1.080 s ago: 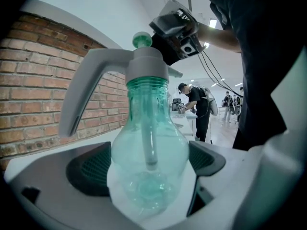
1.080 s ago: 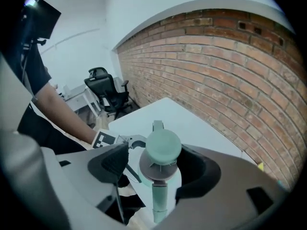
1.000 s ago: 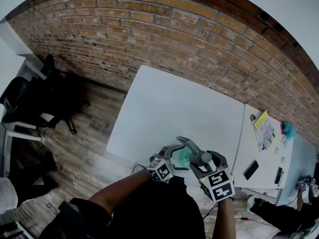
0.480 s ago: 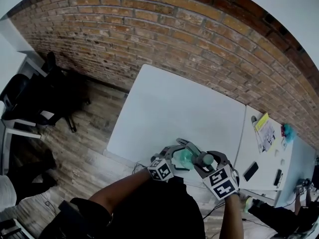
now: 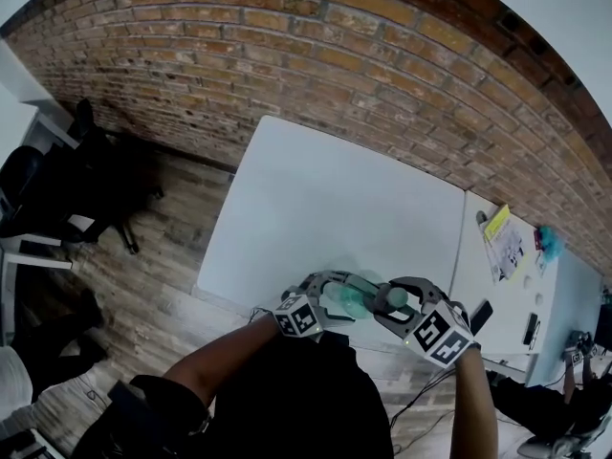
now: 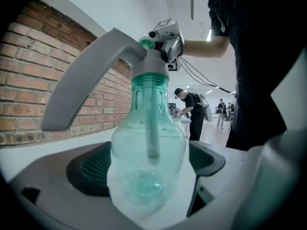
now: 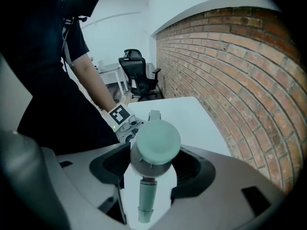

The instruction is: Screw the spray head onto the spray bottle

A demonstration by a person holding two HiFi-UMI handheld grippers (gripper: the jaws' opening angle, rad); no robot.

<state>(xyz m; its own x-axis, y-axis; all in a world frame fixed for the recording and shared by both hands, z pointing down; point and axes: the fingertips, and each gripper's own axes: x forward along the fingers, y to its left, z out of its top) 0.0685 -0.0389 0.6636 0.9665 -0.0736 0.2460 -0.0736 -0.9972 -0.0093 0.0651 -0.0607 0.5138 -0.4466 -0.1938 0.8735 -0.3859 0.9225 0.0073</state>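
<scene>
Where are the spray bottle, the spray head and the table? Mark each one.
spray bottle [image 6: 148, 166], left gripper view, clear green belly.
spray head [image 7: 156, 142], right gripper view, pale green top.
table [image 5: 335, 199], head view, bare white top.

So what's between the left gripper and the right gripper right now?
The green spray bottle, held by the left gripper, with its spray head clamped in the right gripper. The head view shows both grippers meeting on it.
</scene>
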